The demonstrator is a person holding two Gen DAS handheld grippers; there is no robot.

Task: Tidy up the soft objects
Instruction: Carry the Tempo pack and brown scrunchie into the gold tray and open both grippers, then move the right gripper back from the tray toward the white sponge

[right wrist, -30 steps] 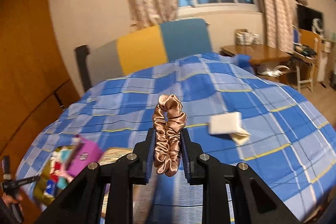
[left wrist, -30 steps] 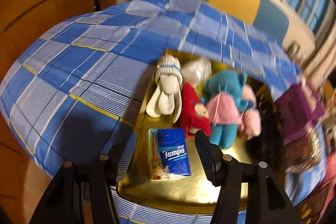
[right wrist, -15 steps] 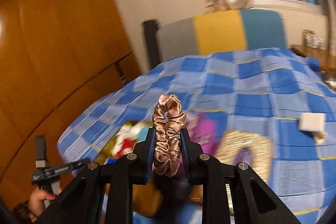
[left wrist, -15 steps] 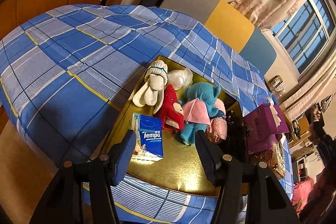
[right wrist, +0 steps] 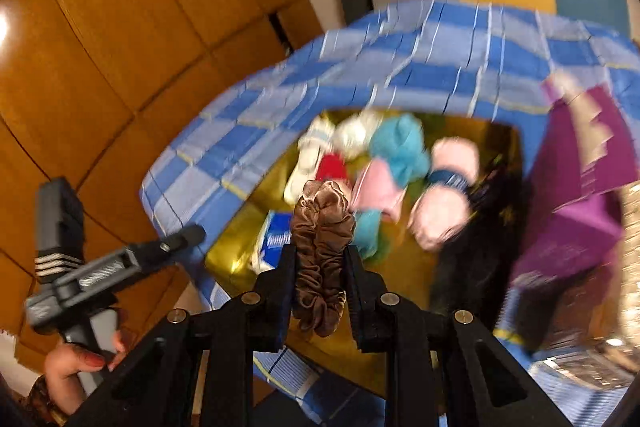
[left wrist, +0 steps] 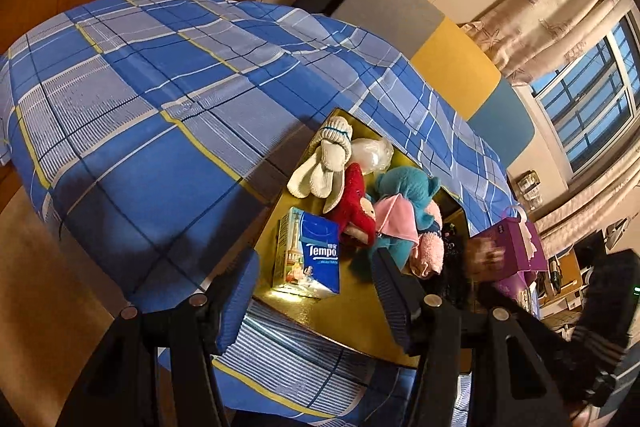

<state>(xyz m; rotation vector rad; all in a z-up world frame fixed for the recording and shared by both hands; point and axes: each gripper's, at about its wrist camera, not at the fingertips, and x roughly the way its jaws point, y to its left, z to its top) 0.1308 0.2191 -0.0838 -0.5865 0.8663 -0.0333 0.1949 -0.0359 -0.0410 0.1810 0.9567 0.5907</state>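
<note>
right tool [right wrist: 320, 263] clamped on brown satin scrunchie [right wrist: 322, 255], long axis upright along fingers | gold tray [right wrist: 236, 247] on plaid bed lies ahead-below, right hand nearer | left tool [left wrist: 316, 291] apart, empty, near tray's front edge | tray holds Tempo tissue pack [left wrist: 310, 253], white bunny [left wrist: 324, 163], red plush [left wrist: 354, 203], teal plush [left wrist: 404, 187] | purple box [right wrist: 584, 187] beside tray

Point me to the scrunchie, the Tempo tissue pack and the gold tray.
scrunchie [right wrist: 322, 227]: right wrist view, its gathered satin between the pads.
Tempo tissue pack [left wrist: 316, 247]: left wrist view, blue front face by the logo.
gold tray [left wrist: 352, 315]: left wrist view, bare floor near the front rim.
</note>
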